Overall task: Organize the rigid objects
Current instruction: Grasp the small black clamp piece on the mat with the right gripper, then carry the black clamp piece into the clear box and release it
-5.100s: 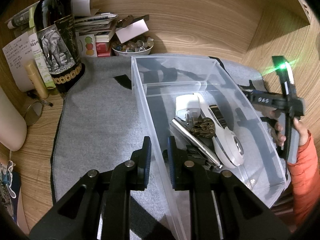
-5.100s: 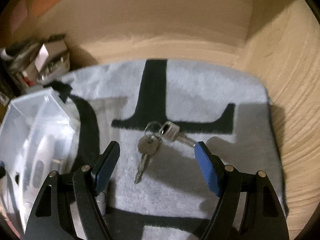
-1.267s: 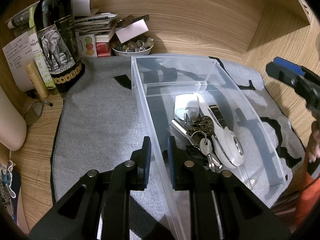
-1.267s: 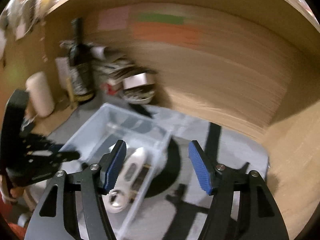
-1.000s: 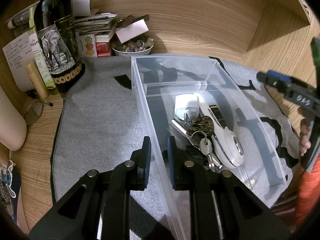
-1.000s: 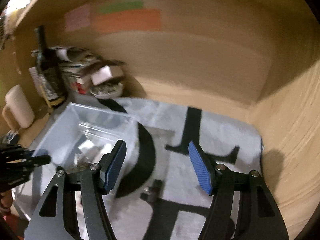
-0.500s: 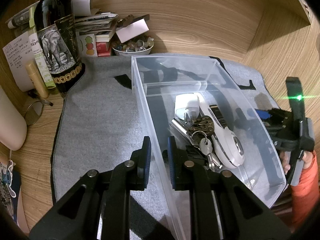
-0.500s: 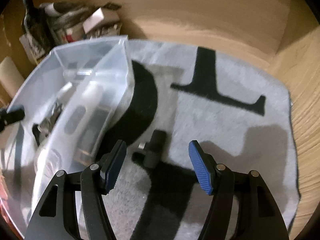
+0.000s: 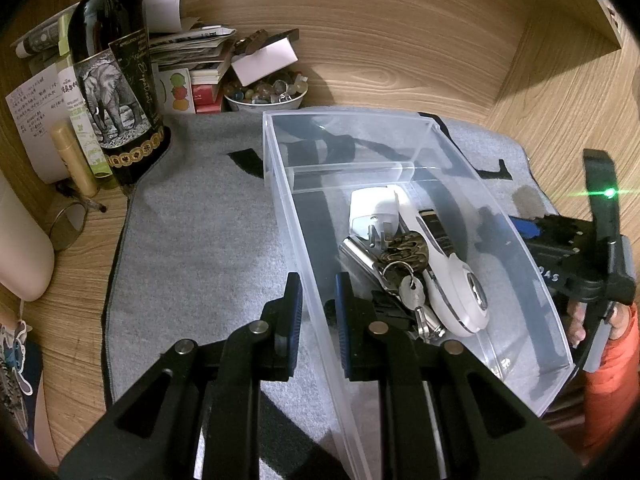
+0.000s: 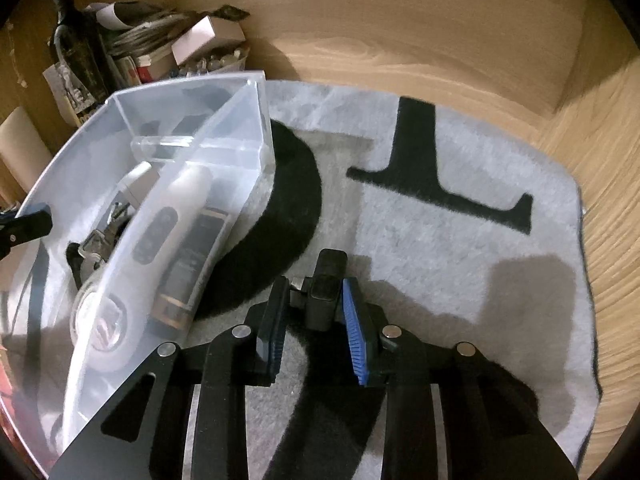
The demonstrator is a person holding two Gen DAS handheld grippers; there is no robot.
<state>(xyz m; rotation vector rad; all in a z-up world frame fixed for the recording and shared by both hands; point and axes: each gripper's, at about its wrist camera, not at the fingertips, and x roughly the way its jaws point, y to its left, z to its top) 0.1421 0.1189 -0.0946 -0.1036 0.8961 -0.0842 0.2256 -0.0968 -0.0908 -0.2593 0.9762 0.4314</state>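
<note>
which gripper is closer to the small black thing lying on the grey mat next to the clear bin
Right. The right gripper straddles the small black object on the grey mat, fingers either side of it. The left gripper is clamped on the clear bin wall, across the bin from it.

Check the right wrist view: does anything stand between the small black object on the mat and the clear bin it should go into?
Only the clear bin's own near wall. The small black object lies on the mat between the right hand-held gripper's fingers, beside that wall, so it must be lifted over the rim.

Wood-grain walls (image 9: pixel 400 40) enclose a desk (image 9: pixel 76 280) under a grey mat (image 9: pixel 200 240).
</note>
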